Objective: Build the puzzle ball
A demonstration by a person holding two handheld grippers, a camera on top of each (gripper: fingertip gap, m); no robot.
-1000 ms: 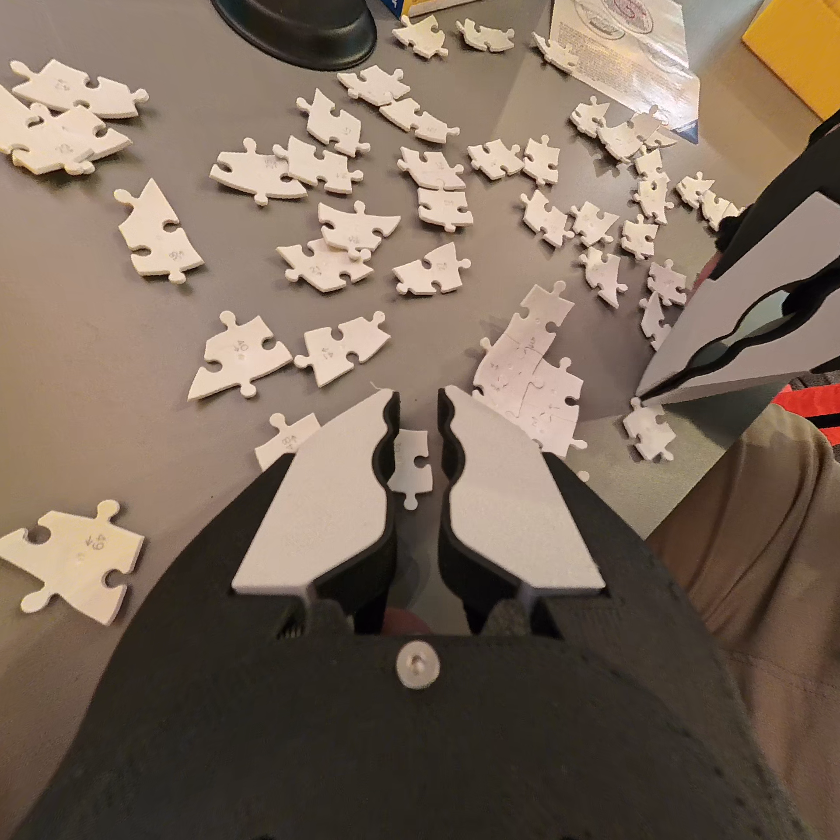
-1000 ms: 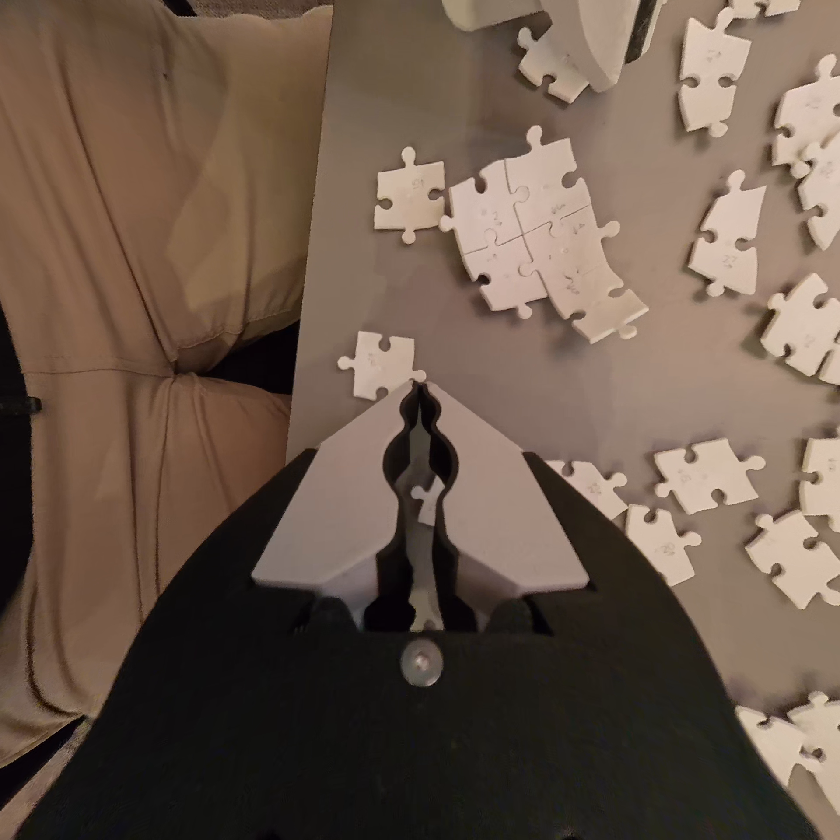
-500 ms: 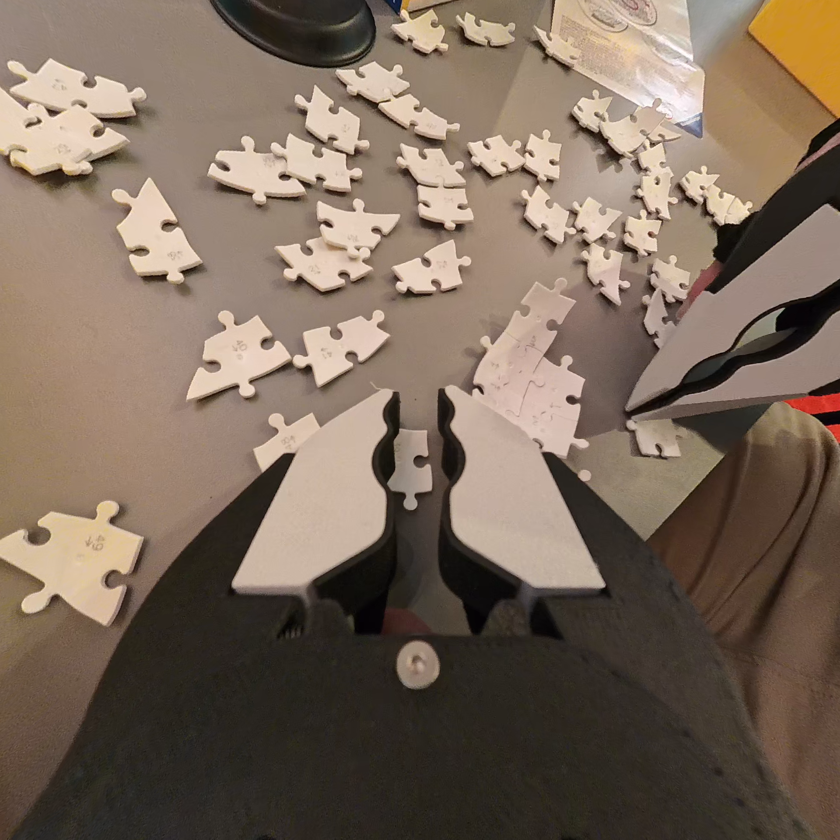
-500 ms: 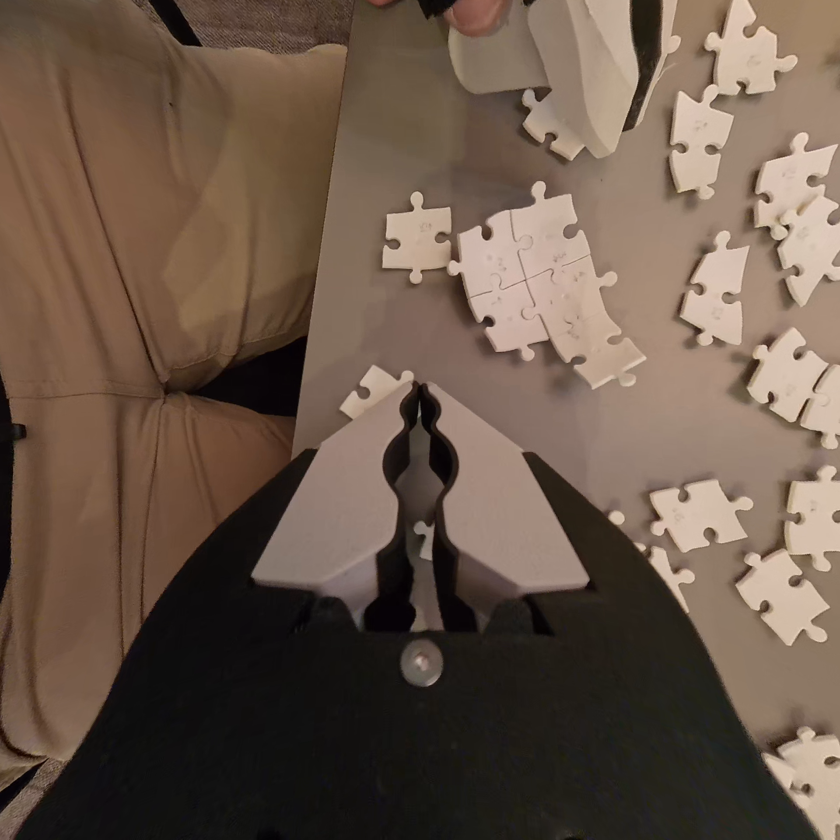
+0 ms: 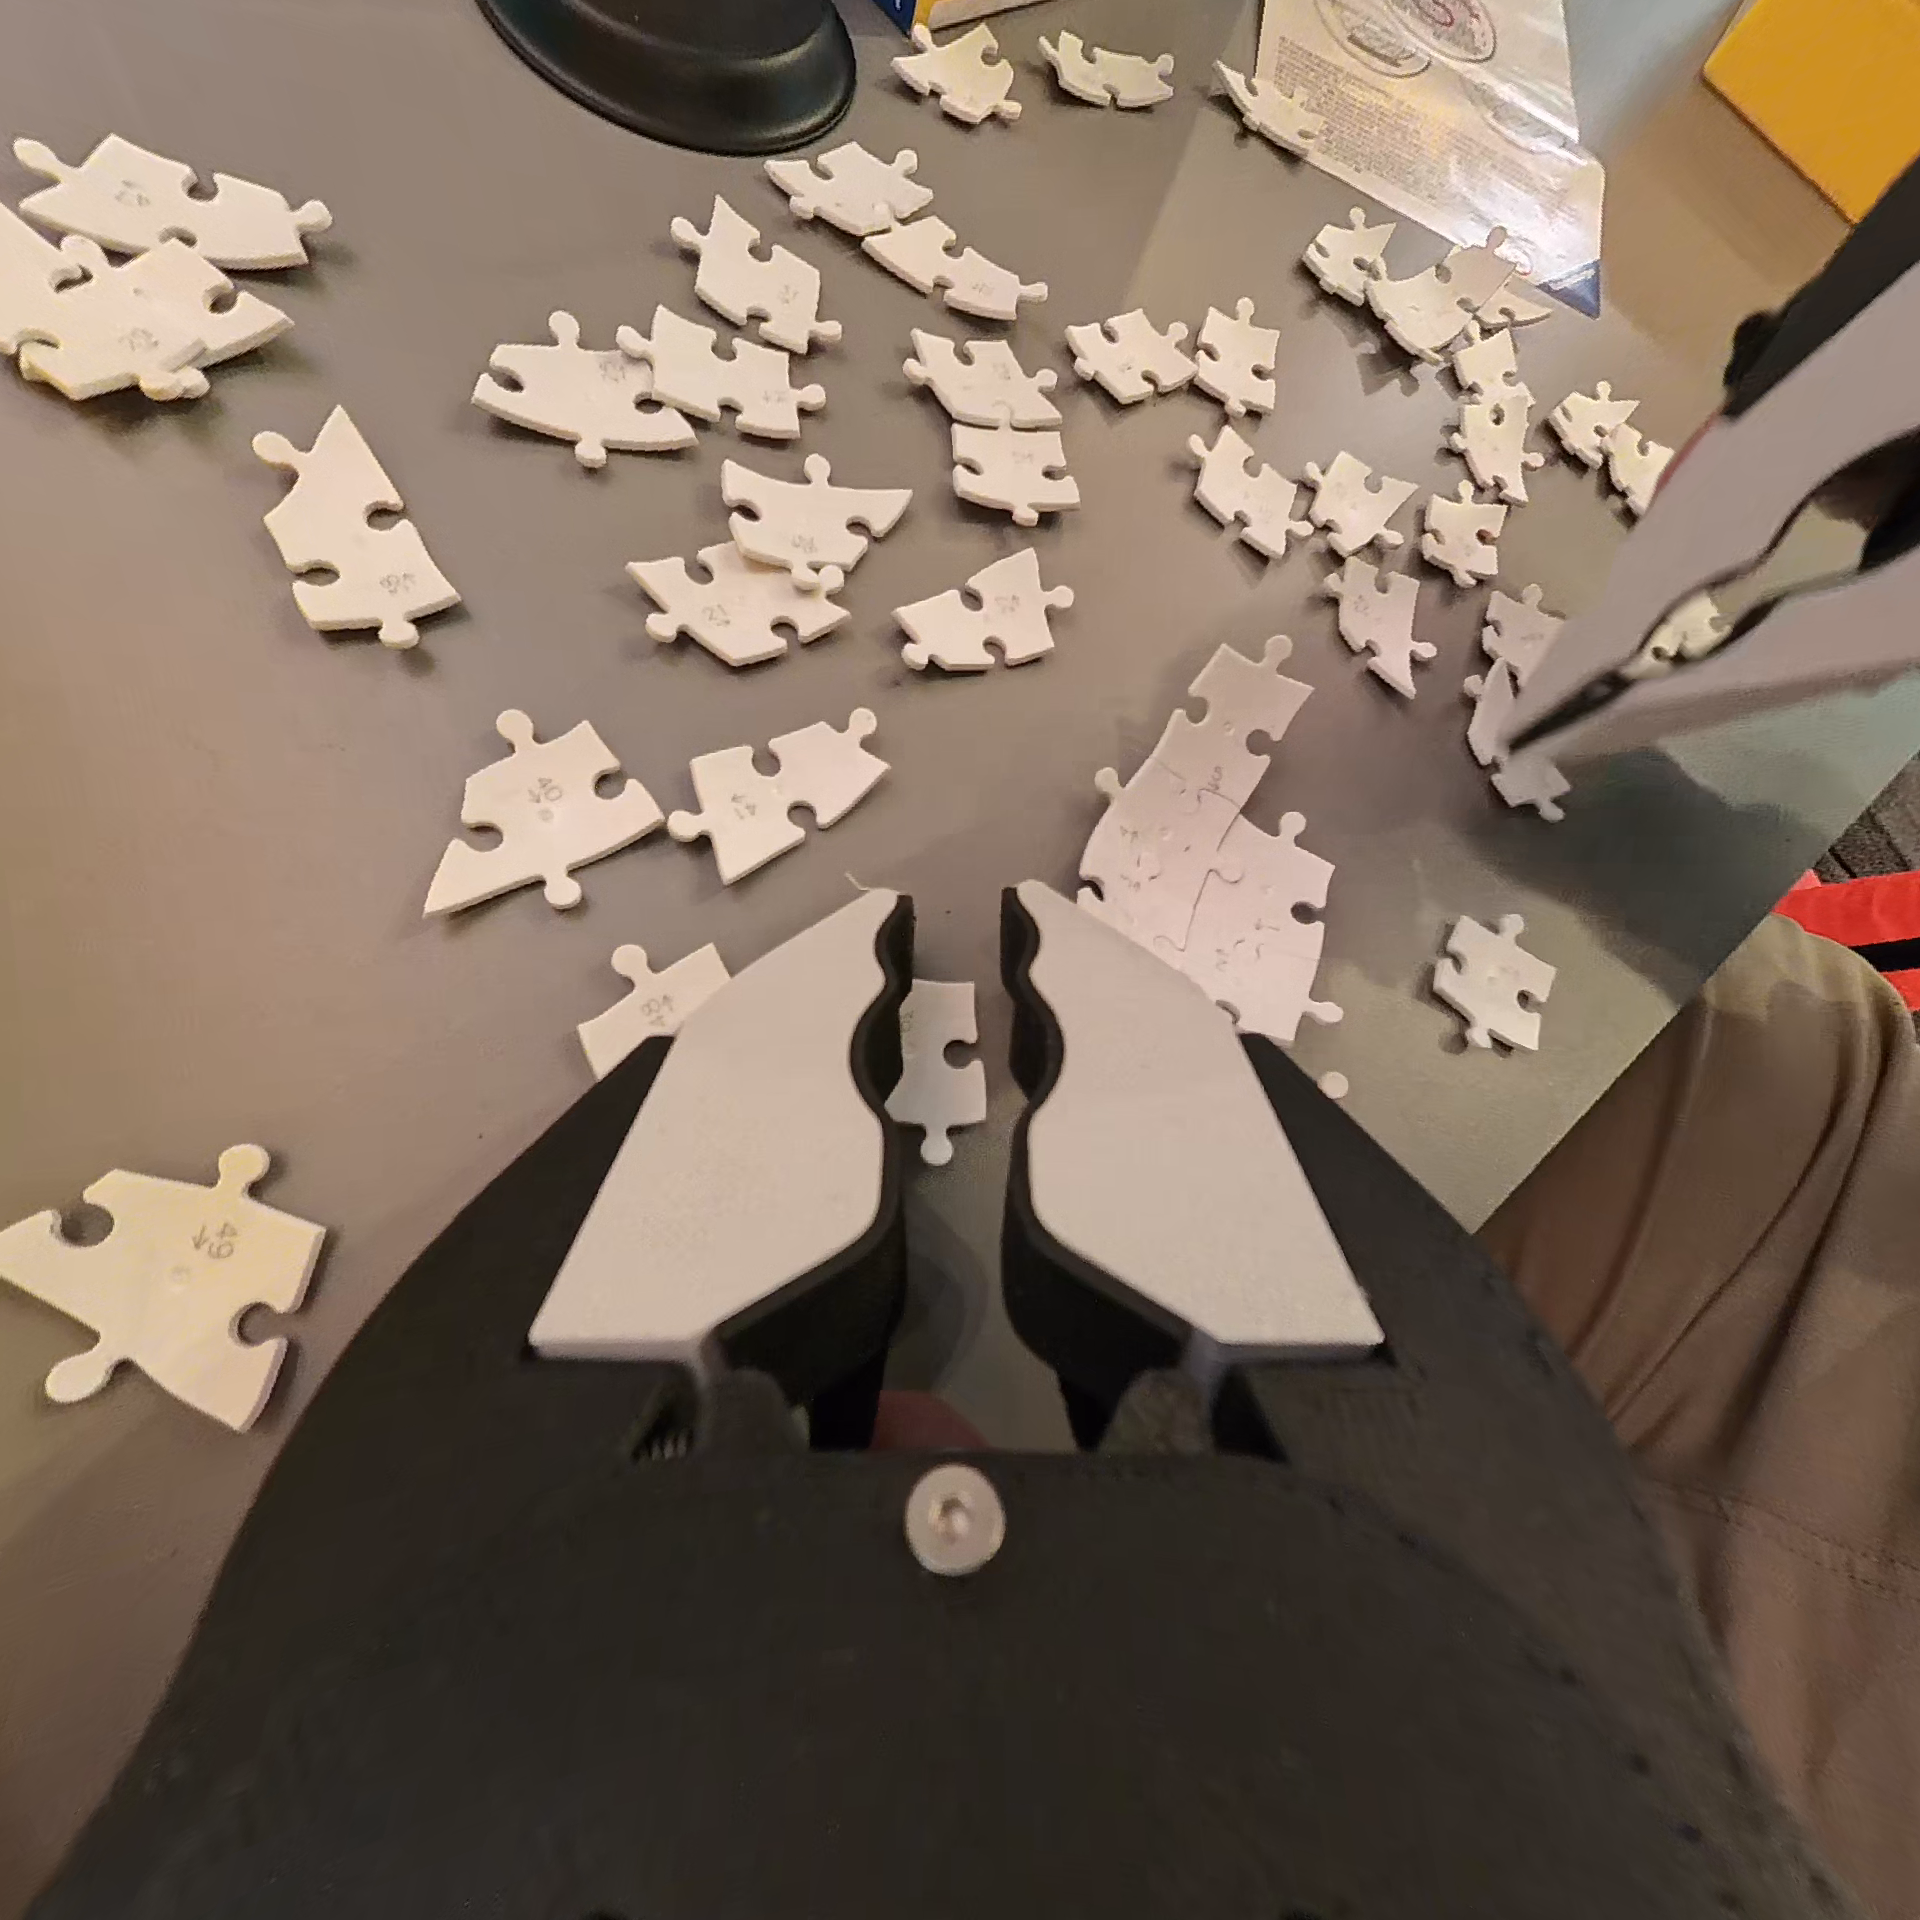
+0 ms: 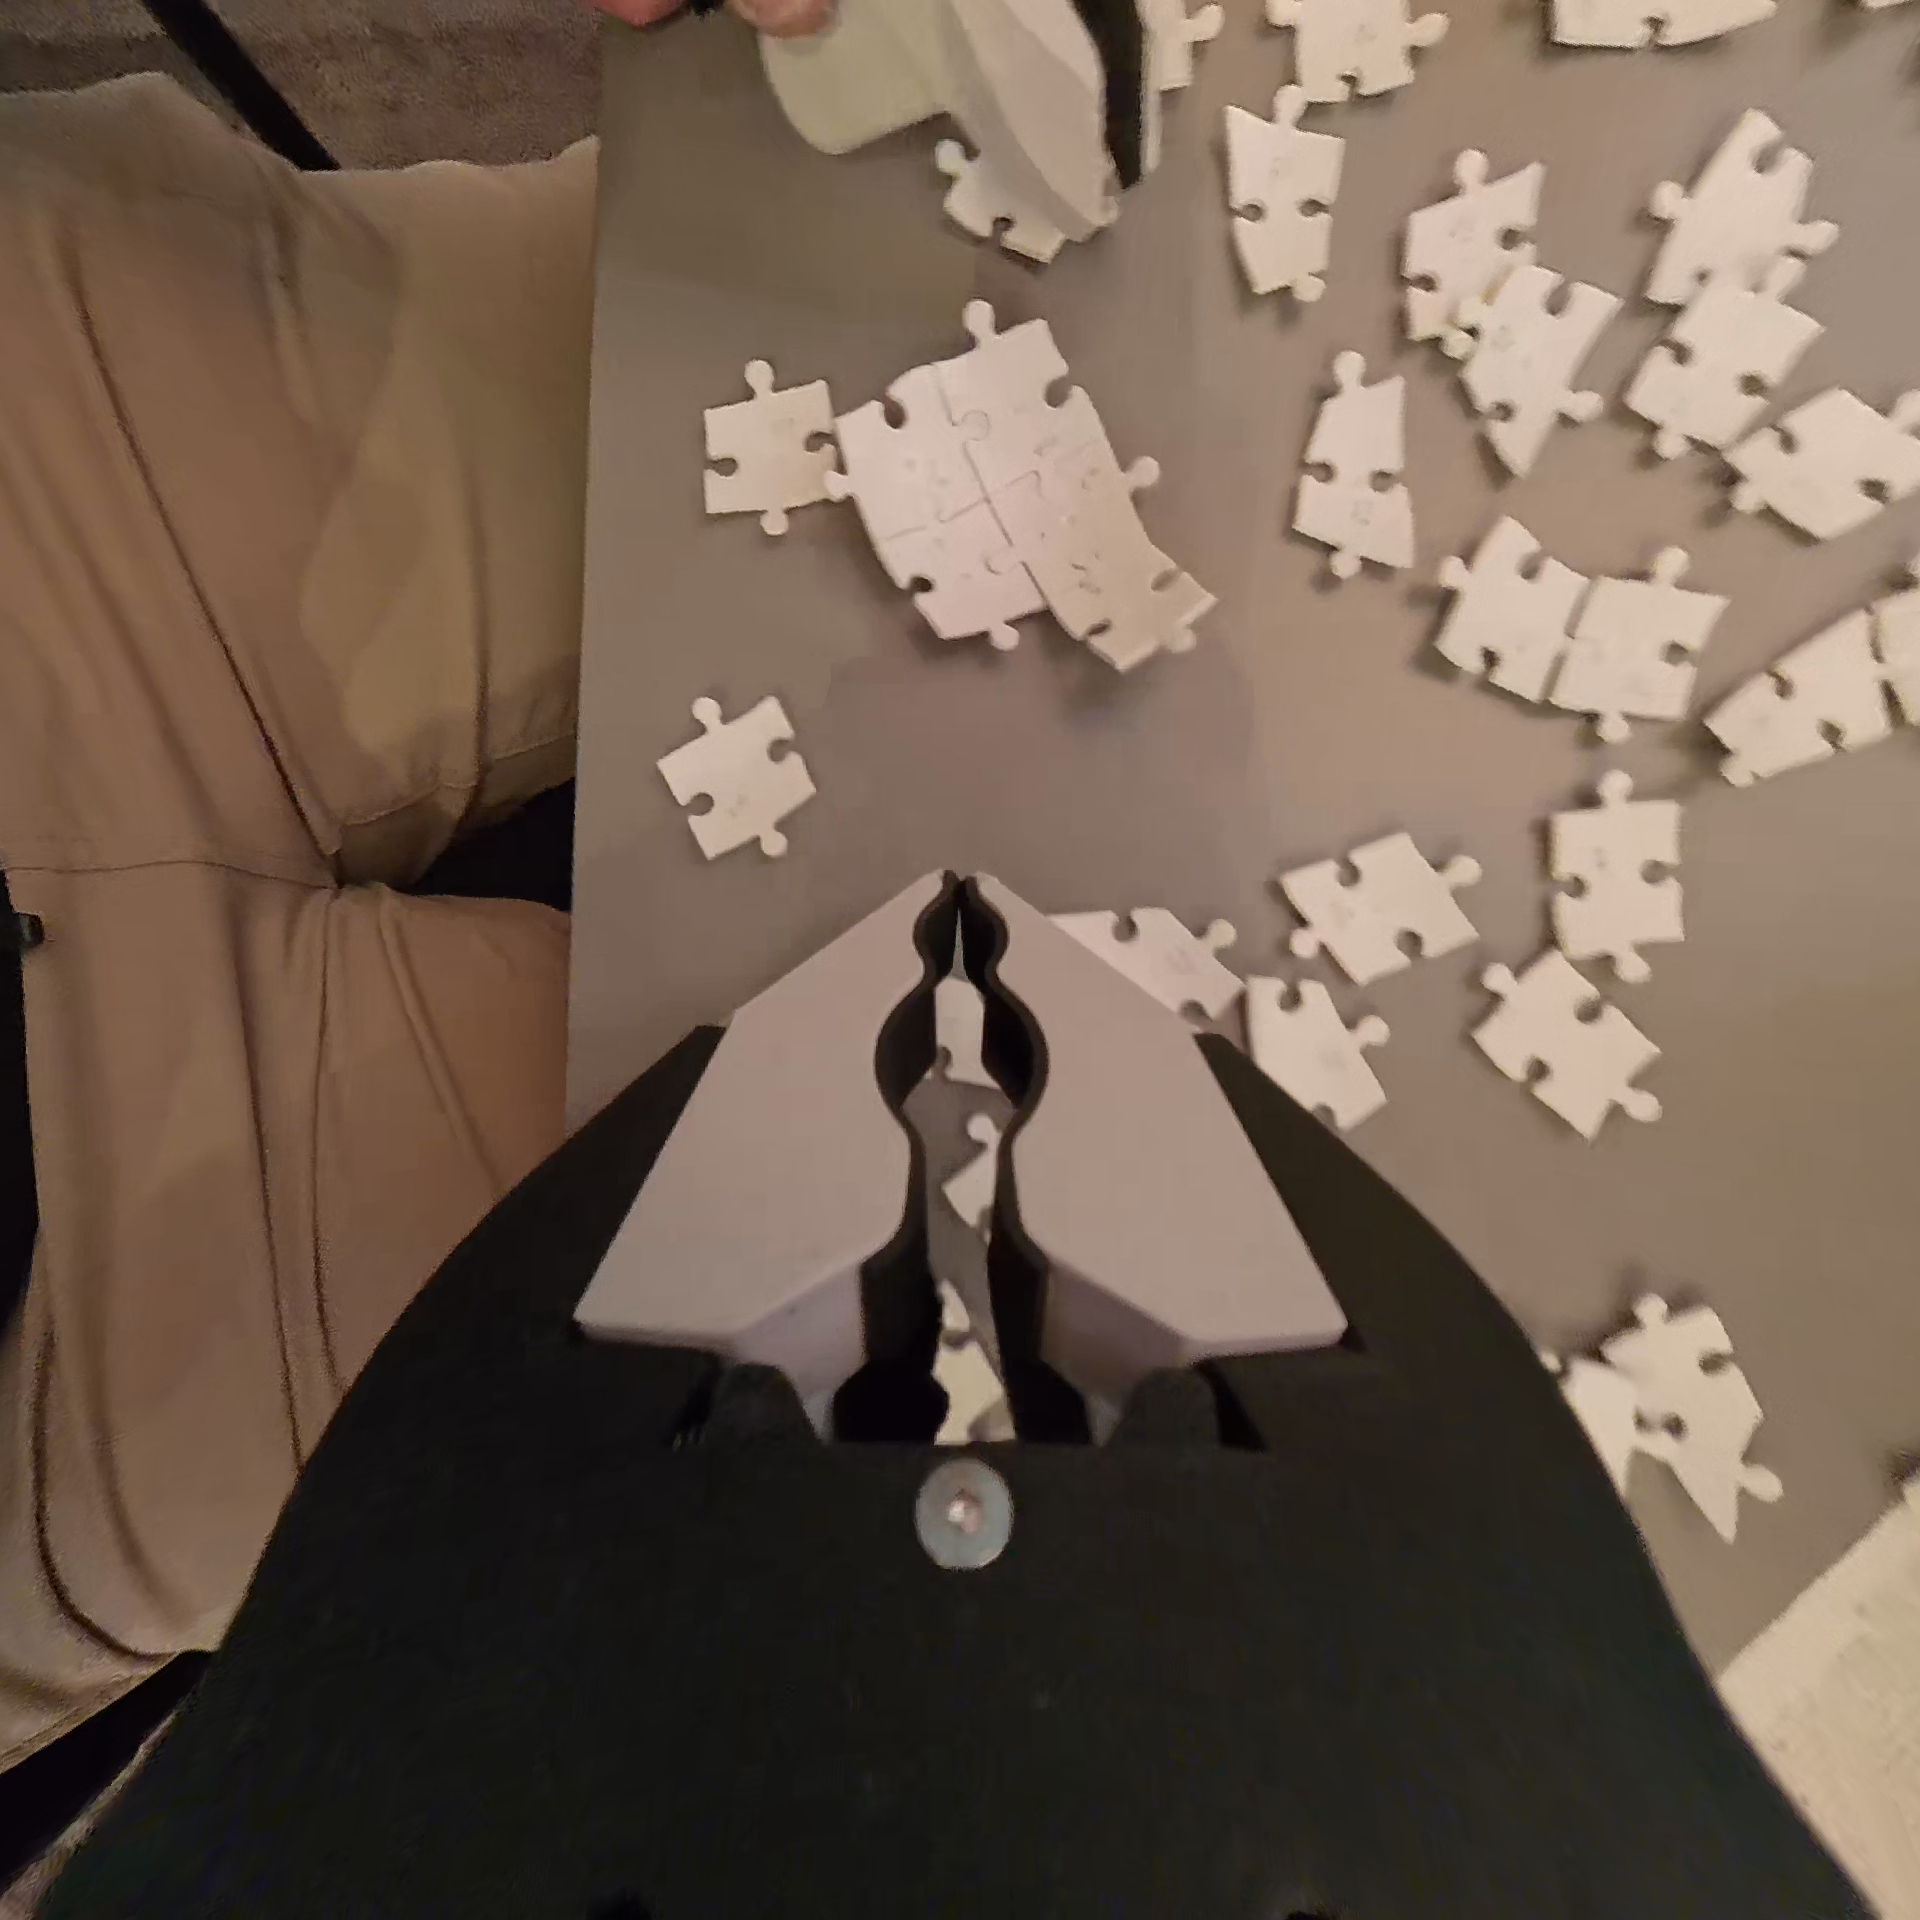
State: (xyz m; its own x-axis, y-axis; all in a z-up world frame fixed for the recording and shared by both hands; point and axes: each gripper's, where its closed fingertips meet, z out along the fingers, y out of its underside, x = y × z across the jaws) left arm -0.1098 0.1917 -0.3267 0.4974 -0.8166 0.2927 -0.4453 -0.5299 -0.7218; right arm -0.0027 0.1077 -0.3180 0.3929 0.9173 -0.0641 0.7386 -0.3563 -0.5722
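Grey tabletop [image 5: 187, 727] w/ dozens of loose white puzzle pieces [image 5: 540, 821] scattered face-down, small marks on their backs. Joined patch of several pieces [image 5: 1205, 873], curving a bit, lies near the table's front edge, just right of the left gripper [image 5: 956, 904]; same patch in right wrist view [image 6: 1018, 509], w/ a single piece [image 6: 769, 452] touching its left side. Left gripper jaws apart, nothing gripped; a small piece [image 5: 940, 1070] lies on the table in the gap between the fingers. Right gripper [image 6: 956, 883] tips together, empty as far as shows; pieces seen through its slot lie on the table below. Separate loose piece [image 6: 738, 779] ahead-left of the right tips, apart from them. Black rounded base [image 5: 675, 62] at far edge, printed sheet [image 5: 1423, 104] and yellow box [image 5: 1818, 94] far right. Person's tan trousers [image 6: 260, 623] beside table edge.
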